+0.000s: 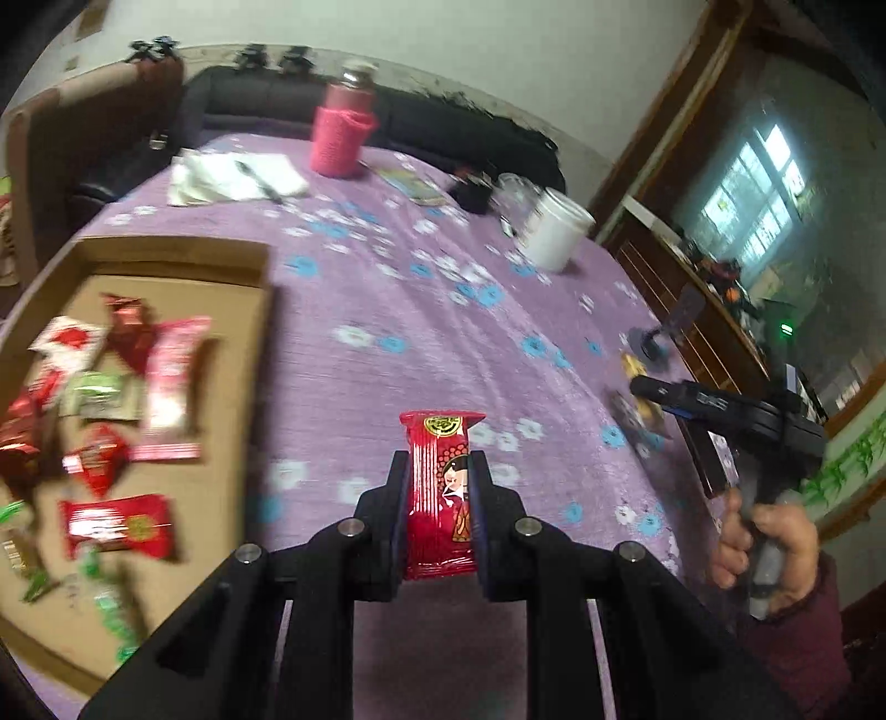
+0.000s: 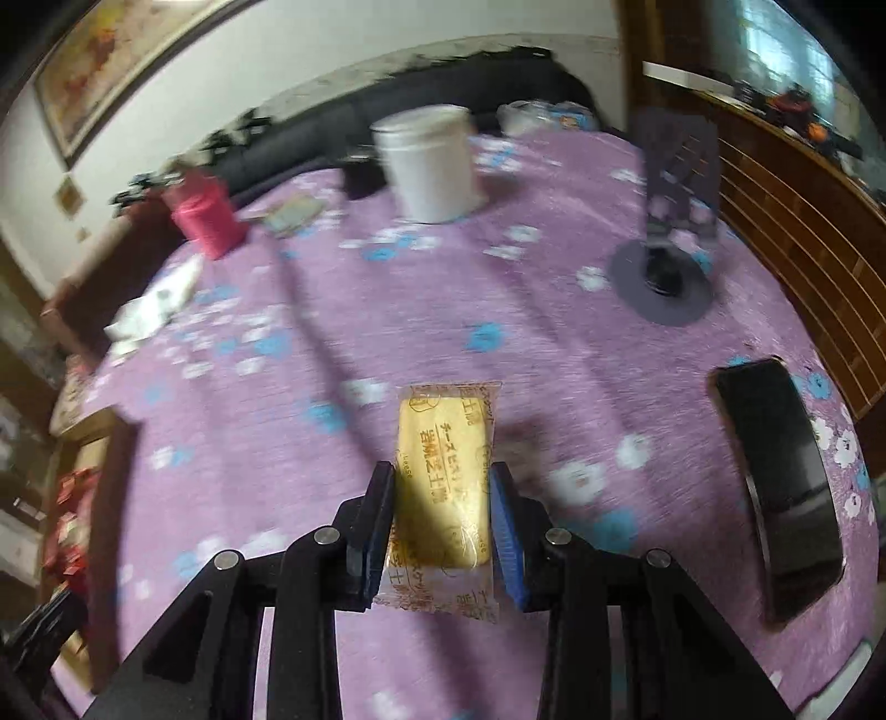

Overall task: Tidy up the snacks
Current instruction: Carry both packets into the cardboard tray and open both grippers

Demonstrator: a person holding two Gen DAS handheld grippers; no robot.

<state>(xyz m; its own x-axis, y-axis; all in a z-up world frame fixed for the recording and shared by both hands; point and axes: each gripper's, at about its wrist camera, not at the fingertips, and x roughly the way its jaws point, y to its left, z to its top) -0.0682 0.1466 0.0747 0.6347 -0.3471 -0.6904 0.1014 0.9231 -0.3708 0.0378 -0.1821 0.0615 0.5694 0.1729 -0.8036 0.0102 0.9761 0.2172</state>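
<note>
Currently we grip a red foil snack packet with a cartoon figure [image 1: 440, 493] in our left gripper [image 1: 439, 462], its jaws pressed on both sides, above the purple flowered tablecloth [image 1: 443, 332] just right of the shallow cardboard box [image 1: 243, 332] holding assorted red, pink and green wrapped snacks [image 1: 105, 399]. Our right gripper [image 2: 443, 476] clamps a clear-wrapped yellow biscuit packet [image 2: 443, 476] over the cloth, left of a black phone [image 2: 781, 487], with a white lidded jar [image 2: 429, 163] far off.

A dark sofa [image 1: 354, 111] stands against the pale wall [image 1: 498, 50].
</note>
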